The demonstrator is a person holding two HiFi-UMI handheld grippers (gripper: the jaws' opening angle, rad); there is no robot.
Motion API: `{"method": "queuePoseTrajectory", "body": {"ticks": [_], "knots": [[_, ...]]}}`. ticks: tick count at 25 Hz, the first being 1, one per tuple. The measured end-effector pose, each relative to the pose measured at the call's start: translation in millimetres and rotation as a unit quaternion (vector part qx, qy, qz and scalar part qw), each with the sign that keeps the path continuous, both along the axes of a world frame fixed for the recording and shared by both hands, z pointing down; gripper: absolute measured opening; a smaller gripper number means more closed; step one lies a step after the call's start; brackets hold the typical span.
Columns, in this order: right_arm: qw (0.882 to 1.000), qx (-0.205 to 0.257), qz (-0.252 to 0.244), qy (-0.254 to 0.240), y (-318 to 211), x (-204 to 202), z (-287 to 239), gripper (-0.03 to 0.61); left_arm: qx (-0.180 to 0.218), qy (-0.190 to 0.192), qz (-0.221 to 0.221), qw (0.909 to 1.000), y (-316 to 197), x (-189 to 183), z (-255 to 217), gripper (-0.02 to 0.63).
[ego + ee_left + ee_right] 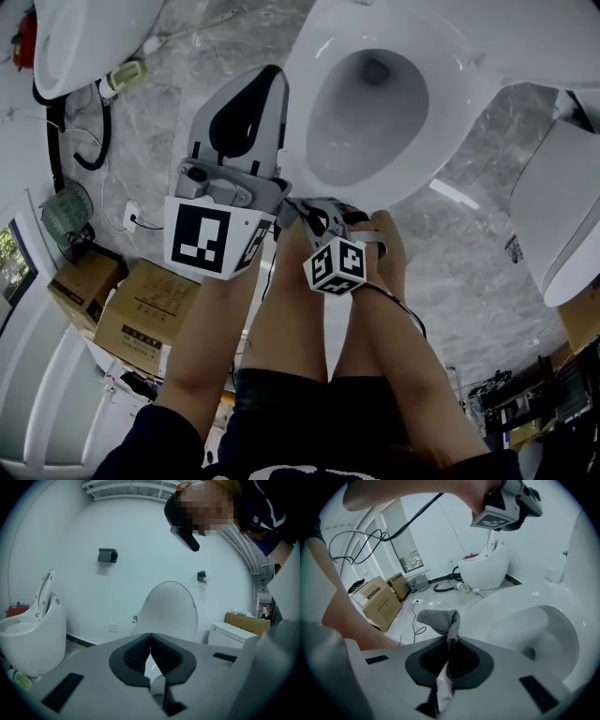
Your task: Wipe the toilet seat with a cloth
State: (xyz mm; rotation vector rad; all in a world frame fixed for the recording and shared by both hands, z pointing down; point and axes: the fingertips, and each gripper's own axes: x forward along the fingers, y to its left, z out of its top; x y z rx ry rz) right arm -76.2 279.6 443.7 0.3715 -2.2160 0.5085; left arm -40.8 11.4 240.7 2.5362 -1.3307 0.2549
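Note:
The white toilet point(450, 122) stands with its lid point(168, 611) raised, and its rim point(506, 606) and bowl point(548, 634) are bare. My left gripper point(270, 75) hovers over the bowl's left edge; its jaws point(150, 637) are shut with nothing between them. My right gripper point(451, 641) is shut on a grey cloth point(440, 618), whose folded end sticks out past the tips, left of the bowl and apart from the rim. In the head view, only the right gripper's marker cube point(337, 265) shows, low beside the left one, and the cloth is hidden.
A second toilet point(75, 37) stands at the left, with black cables point(94, 141) and a small fan point(66, 211) near it. Cardboard boxes point(141, 314) sit at the lower left. Another white fixture point(562, 216) is at the right. The floor is grey marble.

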Motion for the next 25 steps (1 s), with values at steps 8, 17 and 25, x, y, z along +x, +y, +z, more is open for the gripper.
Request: {"method": "queuePoseTrajectory", "body": {"ticks": [8,17,25], "knots": [[0.997,0.028,-0.064,0.023,18.4,97.3,3.3,0.035,0.002,0.000,0.011,0.9999,-0.5,19.0,-1.3,0.020],[0.985,0.102,0.091,0.101,-81.2,239.3,4.6,0.035,0.003,-0.004,0.008,0.9999,-1.9,29.1,-0.3,0.020],[0.999,0.034,0.017,-0.006,1.8,126.7,3.1,0.035,0.000,-0.005,0.006,1.0000,-0.4,41.5,0.7,0.020]]}}
